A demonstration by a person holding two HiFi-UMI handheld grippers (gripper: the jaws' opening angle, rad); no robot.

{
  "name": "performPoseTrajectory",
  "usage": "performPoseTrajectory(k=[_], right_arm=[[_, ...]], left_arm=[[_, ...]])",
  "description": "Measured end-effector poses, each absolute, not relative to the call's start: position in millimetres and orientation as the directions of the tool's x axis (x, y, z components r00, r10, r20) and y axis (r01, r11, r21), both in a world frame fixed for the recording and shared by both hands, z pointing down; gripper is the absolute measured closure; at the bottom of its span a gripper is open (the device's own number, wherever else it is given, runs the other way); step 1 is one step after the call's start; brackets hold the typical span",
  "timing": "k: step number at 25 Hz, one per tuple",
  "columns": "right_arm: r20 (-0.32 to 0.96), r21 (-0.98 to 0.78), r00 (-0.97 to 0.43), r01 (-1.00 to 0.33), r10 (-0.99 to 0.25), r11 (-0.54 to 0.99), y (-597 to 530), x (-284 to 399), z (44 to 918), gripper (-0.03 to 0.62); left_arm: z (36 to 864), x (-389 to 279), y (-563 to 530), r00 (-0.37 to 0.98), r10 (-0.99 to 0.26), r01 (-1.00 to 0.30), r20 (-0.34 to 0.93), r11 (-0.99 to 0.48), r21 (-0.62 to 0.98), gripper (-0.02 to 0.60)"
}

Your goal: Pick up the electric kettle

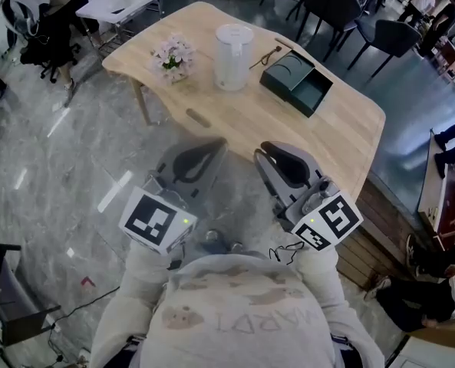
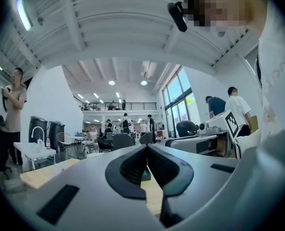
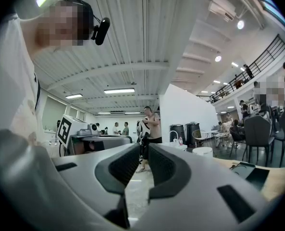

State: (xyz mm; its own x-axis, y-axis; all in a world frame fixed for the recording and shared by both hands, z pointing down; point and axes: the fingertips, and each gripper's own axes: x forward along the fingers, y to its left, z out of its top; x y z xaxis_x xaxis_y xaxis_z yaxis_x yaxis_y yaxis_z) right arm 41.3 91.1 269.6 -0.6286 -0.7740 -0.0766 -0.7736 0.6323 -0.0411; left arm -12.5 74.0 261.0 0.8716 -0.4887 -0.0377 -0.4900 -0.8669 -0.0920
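The white electric kettle stands upright with its lid on, at the far side of the light wooden table. Both grippers are held level close to the person's chest, short of the table's near edge and well apart from the kettle. My left gripper is shut with nothing in it, its tips meeting in the left gripper view. My right gripper is also shut and empty. In the right gripper view, the kettle shows small, to the right of the jaws.
A small pot of pale flowers sits left of the kettle. A dark green open box lies to its right, glasses behind it. Dark chairs stand beyond the table. A white side table is far left. People stand around.
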Motion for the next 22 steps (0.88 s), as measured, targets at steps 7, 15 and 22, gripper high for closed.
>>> performPoseTrajectory(k=[7, 15, 22], right_arm=[[-0.073, -0.038, -0.629, -0.773, -0.774, 0.633, 77.0, 38.0, 271.3, 0.531], [-0.068, -0.032, -0.623, -0.780, -0.779, 0.626, 58.8, 31.1, 274.7, 0.531], [-0.070, -0.032, -0.627, -0.776, -0.775, 0.630, 43.9, 13.0, 277.2, 0.497]], left_arm=[[263.5, -15.4, 59.9, 0.871, -0.489, -0.491, -0.037, -0.867, -0.089, 0.571], [268.1, -24.1, 43.5, 0.871, -0.490, -0.491, -0.037, -0.866, -0.097, 0.571], [271.9, -43.5, 29.1, 0.867, -0.497, -0.498, -0.029, -0.865, -0.064, 0.571]])
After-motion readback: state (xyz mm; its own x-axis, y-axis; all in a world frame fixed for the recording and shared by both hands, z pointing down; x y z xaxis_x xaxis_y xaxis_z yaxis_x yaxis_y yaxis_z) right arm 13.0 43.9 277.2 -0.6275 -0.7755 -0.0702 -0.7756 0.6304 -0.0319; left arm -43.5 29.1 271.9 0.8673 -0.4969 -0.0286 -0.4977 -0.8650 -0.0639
